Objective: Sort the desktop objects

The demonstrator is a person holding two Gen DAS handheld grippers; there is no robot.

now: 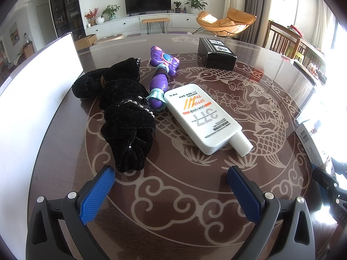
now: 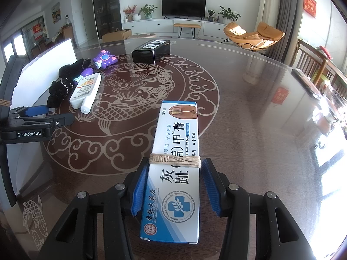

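Note:
My left gripper [image 1: 171,173] is open and empty, a little short of a black velvet scrunchie [image 1: 121,108], a white sunscreen bottle [image 1: 201,117] and a purple toy wand [image 1: 161,73]. A black box [image 1: 216,53] lies farther back. My right gripper [image 2: 175,166] has its blue pads on both sides of a blue-and-white nail cream box [image 2: 175,166] wound with twine; the right pad shows a thin gap. In the right wrist view the left gripper [image 2: 43,117] is at the left, near the sunscreen bottle [image 2: 86,90], scrunchie [image 2: 63,82], wand [image 2: 102,60] and black box [image 2: 151,51].
The round brown table [image 2: 249,99] has a fish pattern under glass. A white board [image 1: 32,99] stands along its left edge. The nail cream box [image 1: 310,143] shows at the right edge of the left wrist view. Wooden chairs [image 2: 312,65] stand at the right.

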